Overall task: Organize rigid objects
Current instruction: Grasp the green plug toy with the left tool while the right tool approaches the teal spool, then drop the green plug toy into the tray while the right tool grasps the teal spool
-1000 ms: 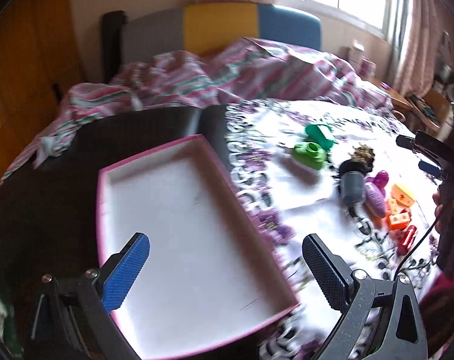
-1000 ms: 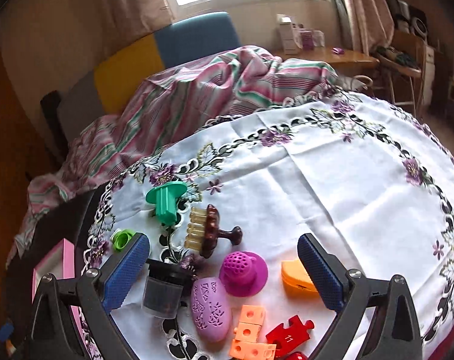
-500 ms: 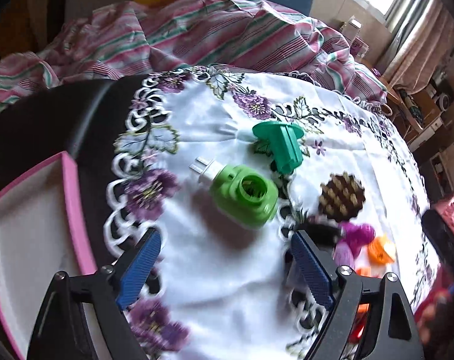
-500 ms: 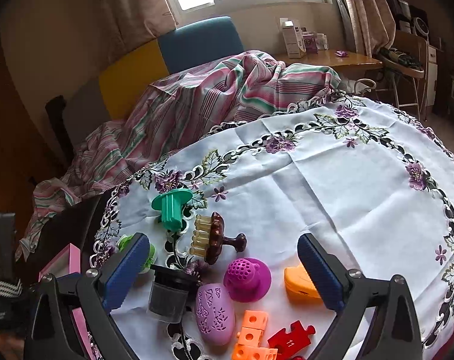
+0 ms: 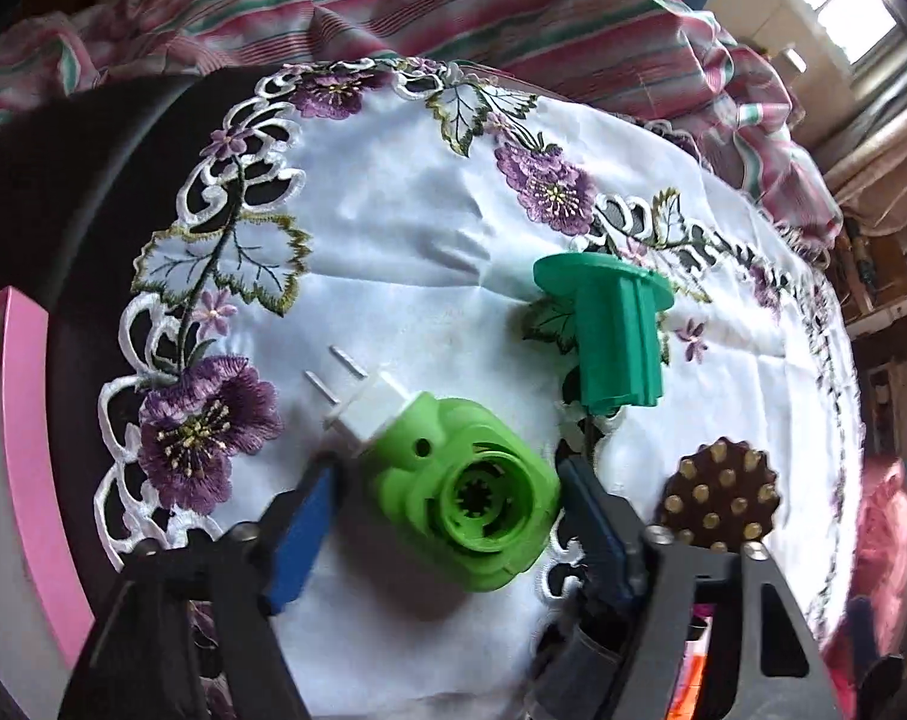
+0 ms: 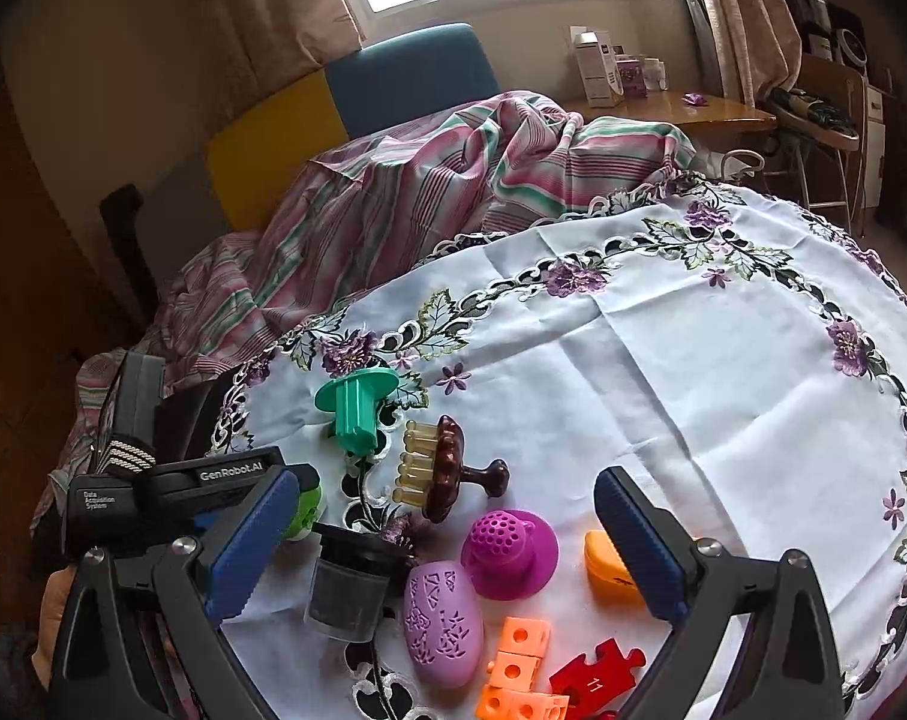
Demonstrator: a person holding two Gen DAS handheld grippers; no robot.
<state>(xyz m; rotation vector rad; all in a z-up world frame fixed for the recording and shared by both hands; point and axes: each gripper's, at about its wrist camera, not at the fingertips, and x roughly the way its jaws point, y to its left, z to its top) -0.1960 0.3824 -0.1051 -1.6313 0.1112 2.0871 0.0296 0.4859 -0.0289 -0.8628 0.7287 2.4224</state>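
Observation:
A light green plug-in device [image 5: 465, 492] with a white two-prong plug lies on the white embroidered tablecloth [image 5: 393, 228]. My left gripper [image 5: 447, 483] is open, its blue fingers either side of the device, close to it. A teal flanged piece [image 5: 615, 336] lies just beyond, a brown studded brush [image 5: 720, 495] to the right. The pink box [image 5: 27, 450] shows at the left edge. My right gripper [image 6: 447, 498] is open and empty above several toys: a magenta cup [image 6: 507, 552], a purple oval [image 6: 441, 624], a dark cup [image 6: 348, 588].
An orange piece [image 6: 609, 567], orange blocks [image 6: 519, 672] and a red puzzle piece [image 6: 597, 678] lie near the right gripper. The teal piece [image 6: 357, 408] and brown brush [image 6: 441, 471] lie behind. A striped blanket [image 6: 453, 180] covers the sofa behind the table.
My left gripper has moved from over the pink box to the right and down, so its fingers now flank the green plug-in device. The right gripper has barely moved.

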